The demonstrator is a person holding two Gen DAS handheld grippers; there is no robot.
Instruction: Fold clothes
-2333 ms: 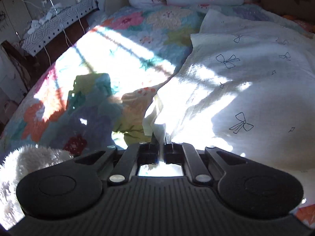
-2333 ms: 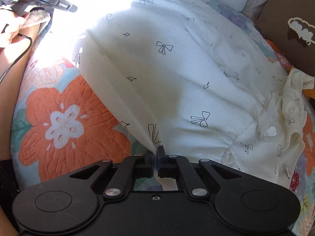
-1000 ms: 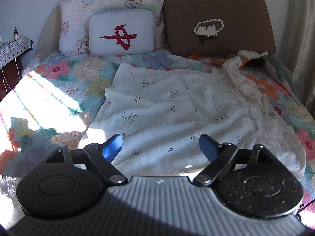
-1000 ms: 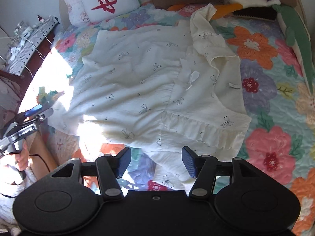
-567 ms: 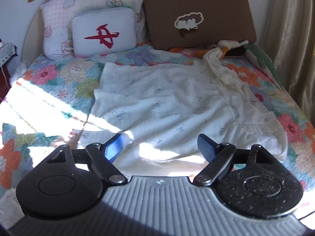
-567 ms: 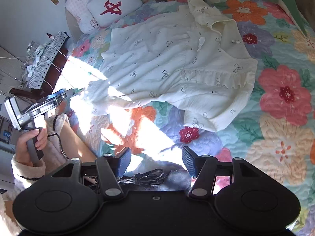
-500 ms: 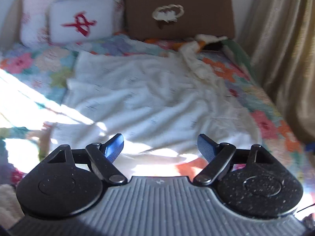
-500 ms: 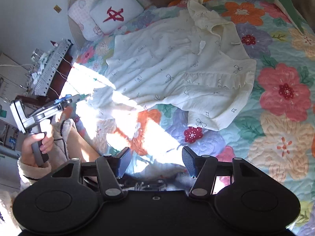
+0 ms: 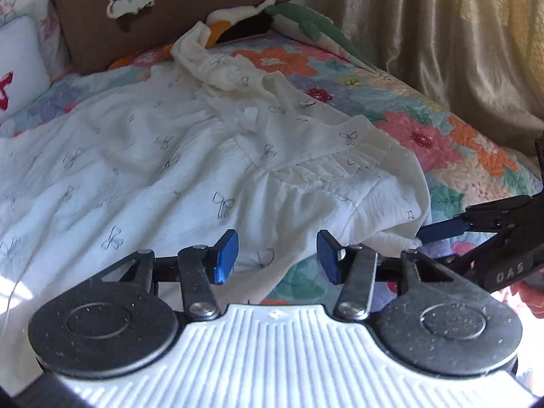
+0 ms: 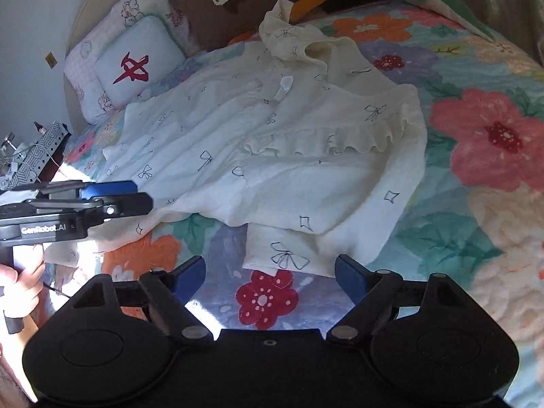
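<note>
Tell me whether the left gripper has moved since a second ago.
Yes. The left gripper has swung right: the brown pillow has slid to the frame's left.

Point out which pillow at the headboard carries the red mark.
The small white pillow, in front of the floral-print pillow. The brown pillow shows a white cloud shape instead.

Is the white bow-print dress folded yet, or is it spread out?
Mostly spread: the dress lies flat across the quilt, only its near sleeve tucked under.

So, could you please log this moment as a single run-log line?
stage: regrasp | left gripper: open, empty | right gripper: open, empty | white dress: spread on floral quilt, unfolded
</note>
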